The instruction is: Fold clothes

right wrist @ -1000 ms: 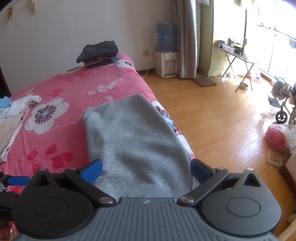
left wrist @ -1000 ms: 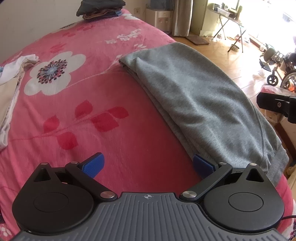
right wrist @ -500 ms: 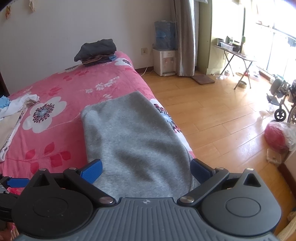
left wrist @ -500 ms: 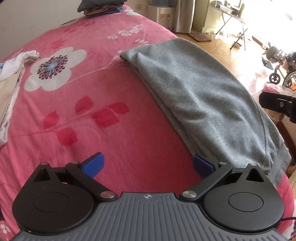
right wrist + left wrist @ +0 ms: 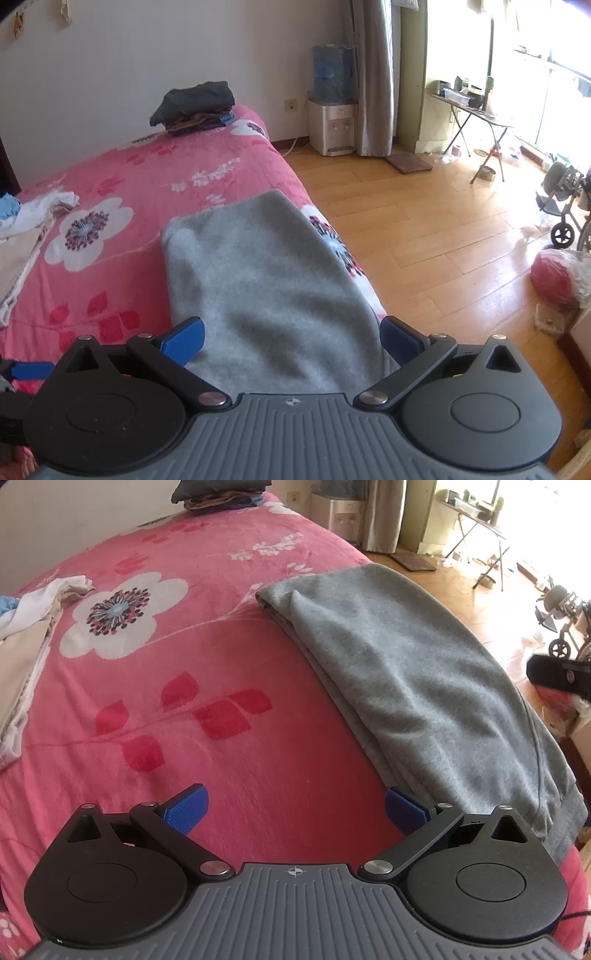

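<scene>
Both the left gripper and right gripper, jaws spread empty, are edging nearer the long-folded grey garment; next fold pending.

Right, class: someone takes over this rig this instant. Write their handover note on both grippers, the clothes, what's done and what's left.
Left gripper: open, empty, over bare pink bedspread beside the grey garment.
Right gripper: open, empty, above the garment's near end.
Grey garment lies flat as a long strip along the bed's floor-side edge.
Done: a folded stack sits at the far end.
Left: fold the grey strip shorter; a loose pile of light clothes waits across the bed.
</scene>
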`<state>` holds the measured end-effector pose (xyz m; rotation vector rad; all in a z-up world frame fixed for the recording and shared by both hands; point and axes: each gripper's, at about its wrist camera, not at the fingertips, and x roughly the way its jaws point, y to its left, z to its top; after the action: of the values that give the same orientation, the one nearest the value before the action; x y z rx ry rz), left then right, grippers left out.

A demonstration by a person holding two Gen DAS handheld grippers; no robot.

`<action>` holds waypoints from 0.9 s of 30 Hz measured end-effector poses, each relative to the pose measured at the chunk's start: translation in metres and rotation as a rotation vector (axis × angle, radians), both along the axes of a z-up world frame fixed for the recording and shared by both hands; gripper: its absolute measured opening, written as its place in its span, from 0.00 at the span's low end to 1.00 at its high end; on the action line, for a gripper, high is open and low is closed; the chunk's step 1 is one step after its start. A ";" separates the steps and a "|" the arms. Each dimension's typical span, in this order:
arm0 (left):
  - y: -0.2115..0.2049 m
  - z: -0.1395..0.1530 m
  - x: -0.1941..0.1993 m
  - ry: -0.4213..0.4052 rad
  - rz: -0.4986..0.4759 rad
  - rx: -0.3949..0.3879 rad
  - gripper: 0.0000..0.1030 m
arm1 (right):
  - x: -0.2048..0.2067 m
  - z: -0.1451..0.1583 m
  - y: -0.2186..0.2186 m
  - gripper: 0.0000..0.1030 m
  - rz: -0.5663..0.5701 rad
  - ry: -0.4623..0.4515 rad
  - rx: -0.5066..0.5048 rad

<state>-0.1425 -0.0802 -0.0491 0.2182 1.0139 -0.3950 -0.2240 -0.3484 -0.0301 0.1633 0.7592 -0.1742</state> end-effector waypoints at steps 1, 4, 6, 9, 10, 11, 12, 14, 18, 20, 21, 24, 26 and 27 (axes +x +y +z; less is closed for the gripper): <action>0.000 -0.001 0.000 -0.001 -0.004 0.003 1.00 | 0.003 0.001 0.000 1.00 0.006 -0.002 0.002; 0.003 -0.001 0.004 0.003 0.004 -0.003 1.00 | 0.015 0.008 -0.001 1.00 0.036 0.007 -0.001; 0.005 -0.001 0.007 0.010 0.017 -0.014 1.00 | 0.025 0.014 -0.001 1.00 0.066 0.017 -0.008; 0.009 -0.001 0.013 0.018 0.034 -0.031 1.00 | 0.047 0.025 0.000 1.00 0.129 0.048 -0.032; 0.010 -0.001 0.015 0.018 0.040 -0.036 1.00 | 0.054 0.028 0.001 1.00 0.149 0.059 -0.043; 0.011 -0.002 0.016 0.018 0.044 -0.039 1.00 | 0.064 0.031 0.002 1.00 0.167 0.072 -0.056; 0.012 -0.003 0.018 0.021 0.048 -0.041 1.00 | 0.074 0.033 0.004 1.00 0.183 0.085 -0.069; 0.014 -0.007 0.022 0.032 0.055 -0.043 1.00 | 0.090 0.033 0.007 1.00 0.202 0.101 -0.078; 0.018 -0.015 0.032 0.059 0.076 -0.043 1.00 | 0.111 0.024 0.012 0.99 0.208 0.118 -0.051; 0.020 -0.019 0.037 0.065 0.090 -0.046 1.00 | 0.116 0.018 0.012 0.99 0.210 0.120 -0.035; 0.021 -0.021 0.040 0.069 0.097 -0.048 1.00 | 0.118 0.014 0.012 0.99 0.211 0.121 -0.027; 0.022 -0.025 0.047 0.080 0.093 -0.073 1.00 | 0.124 0.004 0.009 0.97 0.210 0.131 -0.003; 0.022 -0.028 0.050 0.094 0.075 -0.096 1.00 | 0.128 0.000 0.004 0.97 0.200 0.134 0.008; 0.022 -0.029 0.052 0.099 0.068 -0.109 1.00 | 0.130 -0.001 0.000 0.95 0.192 0.135 0.017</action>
<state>-0.0906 -0.0581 -0.0785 0.0664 1.0912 -0.4010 -0.0935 -0.3485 -0.0314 0.0943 0.9062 0.0039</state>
